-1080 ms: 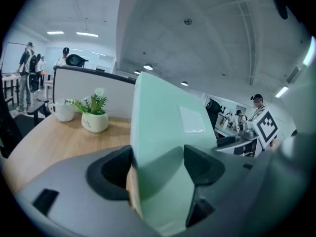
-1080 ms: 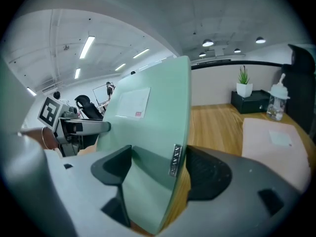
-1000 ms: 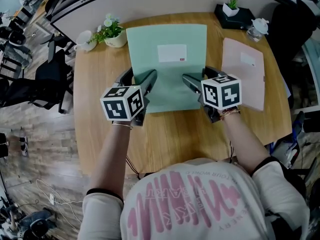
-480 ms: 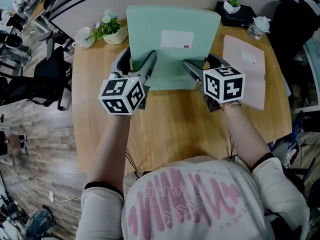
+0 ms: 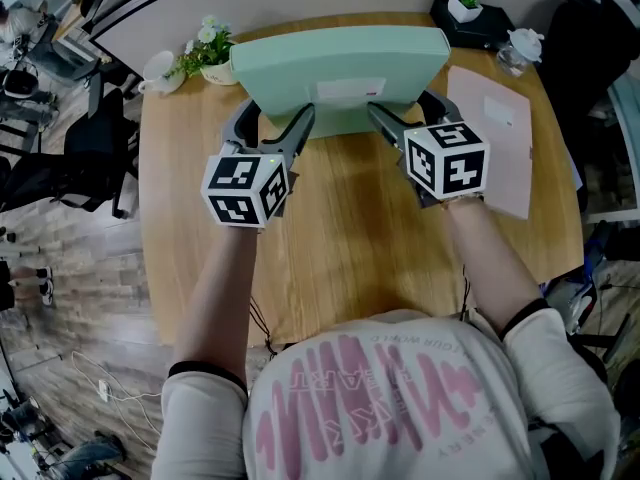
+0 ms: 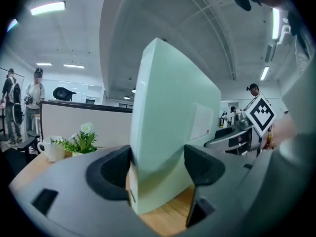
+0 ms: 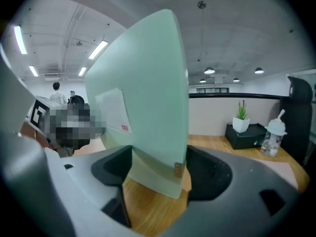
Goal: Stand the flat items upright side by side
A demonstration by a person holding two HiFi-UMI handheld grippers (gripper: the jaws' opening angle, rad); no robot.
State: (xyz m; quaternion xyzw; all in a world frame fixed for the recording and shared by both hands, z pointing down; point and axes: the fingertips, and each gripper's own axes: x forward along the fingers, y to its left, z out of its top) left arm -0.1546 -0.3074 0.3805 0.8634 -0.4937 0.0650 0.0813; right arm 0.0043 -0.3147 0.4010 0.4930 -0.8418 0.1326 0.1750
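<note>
Nearest the camera is the person's white shirt point(image 5: 385, 408) with pink print, and both bare forearms reach forward over the wooden table point(image 5: 340, 248). Each hand carries a tool topped by a marker cube point(image 5: 245, 190).

The left tool point(image 5: 272, 118) has its jaws spread wide, and its pads press on both faces of the green folder point(image 5: 340, 63) near the lower left corner. The left gripper view shows the folder wedged between the two dark pads point(image 6: 158, 162). The right tool point(image 5: 405, 110) grips the lower right corner in the same way, with its jaws wide and a pad on each face point(image 7: 158, 167).

Held between the two tools, the green folder stands close to upright across the middle of the table. A white label point(image 5: 345, 90) with a small red mark is on the face turned toward the person. The lower edge is down near the wood, but I cannot tell whether it touches.

Right of the right tool, a pink folder point(image 5: 495, 153) lies flat on the table, apart from the green one.

Along the far edge at the left stand a flowering plant point(image 5: 212, 58) in a white pot and a white cup point(image 5: 160, 70). At the far right, a black box point(image 5: 470, 33) carries a small plant point(image 5: 462, 10), with a clear bottle point(image 5: 515, 53) beside it.
</note>
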